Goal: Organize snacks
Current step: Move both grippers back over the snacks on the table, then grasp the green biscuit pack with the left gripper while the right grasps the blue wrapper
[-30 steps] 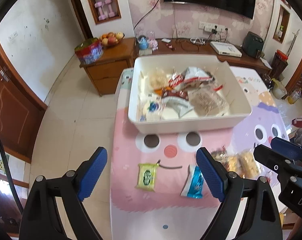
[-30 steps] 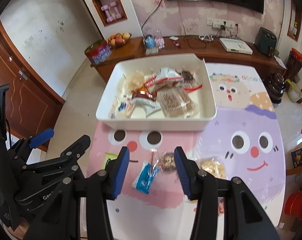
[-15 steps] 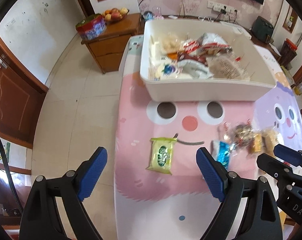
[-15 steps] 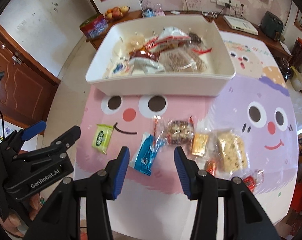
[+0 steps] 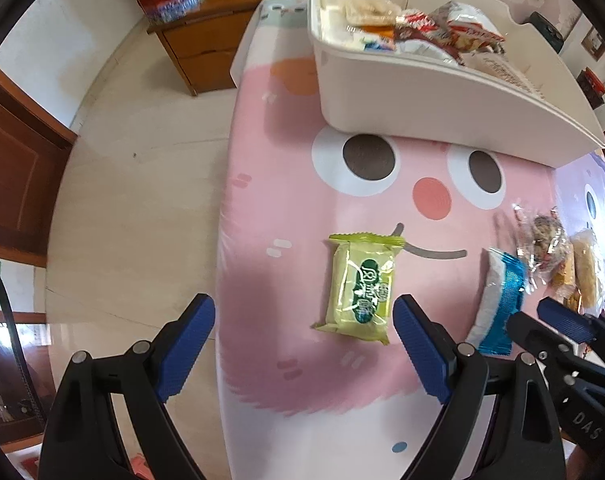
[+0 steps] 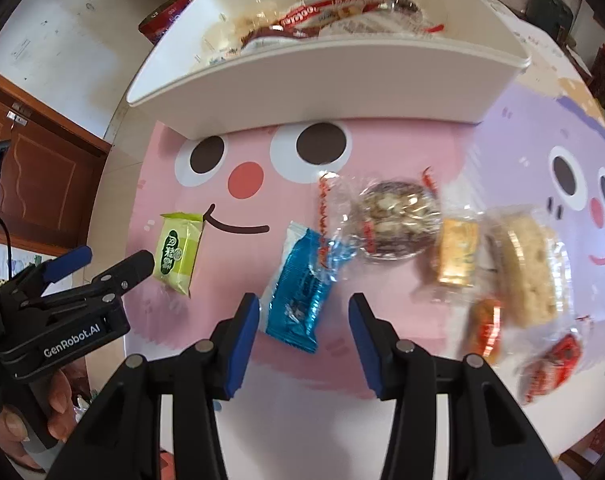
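A green snack packet (image 5: 360, 286) (image 6: 177, 252) lies on the pink cartoon tablecloth (image 5: 302, 184). My left gripper (image 5: 304, 344) hovers over it, wide open, the packet close to its right finger. A blue wrapped snack (image 6: 298, 292) (image 5: 498, 300) lies to the right of the green one. My right gripper (image 6: 304, 336) is open just above its near end, nothing pressed between the pads. A white bin (image 5: 434, 92) (image 6: 326, 76) holding several snack bags stands at the far side of the table.
Several loose snacks lie right of the blue one: a round clear-wrapped cookie (image 6: 394, 220), an orange packet (image 6: 458, 256), a rice cake (image 6: 526, 268), red candies (image 6: 550, 364). The table's left edge (image 5: 226, 216) drops to tiled floor. A wooden cabinet (image 5: 206, 32) stands beyond. A hand (image 6: 50, 408) holds the left gripper.
Both grippers have come down toward the table and tilted more steeply downward; the snacks look larger and nearer. Neither gripper's opening has changed.
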The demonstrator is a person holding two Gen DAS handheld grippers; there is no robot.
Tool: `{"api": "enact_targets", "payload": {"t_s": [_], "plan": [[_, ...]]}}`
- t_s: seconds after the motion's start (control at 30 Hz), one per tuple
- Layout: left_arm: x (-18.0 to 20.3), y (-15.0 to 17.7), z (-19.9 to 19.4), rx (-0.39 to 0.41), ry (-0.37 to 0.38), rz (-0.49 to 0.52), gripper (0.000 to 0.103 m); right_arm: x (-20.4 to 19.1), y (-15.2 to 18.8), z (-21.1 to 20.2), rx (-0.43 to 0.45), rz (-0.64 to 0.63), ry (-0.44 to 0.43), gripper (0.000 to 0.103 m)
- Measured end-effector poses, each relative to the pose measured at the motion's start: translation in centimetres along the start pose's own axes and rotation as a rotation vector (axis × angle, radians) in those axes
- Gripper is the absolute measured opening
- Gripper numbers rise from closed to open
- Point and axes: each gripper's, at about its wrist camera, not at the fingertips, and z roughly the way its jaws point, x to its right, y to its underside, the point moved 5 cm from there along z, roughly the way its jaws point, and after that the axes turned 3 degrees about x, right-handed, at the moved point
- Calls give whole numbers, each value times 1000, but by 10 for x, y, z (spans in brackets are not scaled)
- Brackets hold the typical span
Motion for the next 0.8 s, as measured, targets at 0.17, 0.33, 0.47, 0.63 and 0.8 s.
{"api": "enact_targets", "payload": {"t_s": [0.17,0.33,0.47,0.63,0.8], "plan": [[3,-3,16,-30,46,8,90,-6,-1,22,-26,5,27,47],[9,-4,28,-60,64,24,89,-10,-3,32,-22,4,55,48],[8,-6,39,-77,50,31,88,-19,-7,36,-10,-17,88,48],[10,-6,43,-84,56,45,81,-26,-6,39,8,-54,132,46],[16,-6,38,-65,70,71,66,-38,4,44,20,-97,195,38]]}}
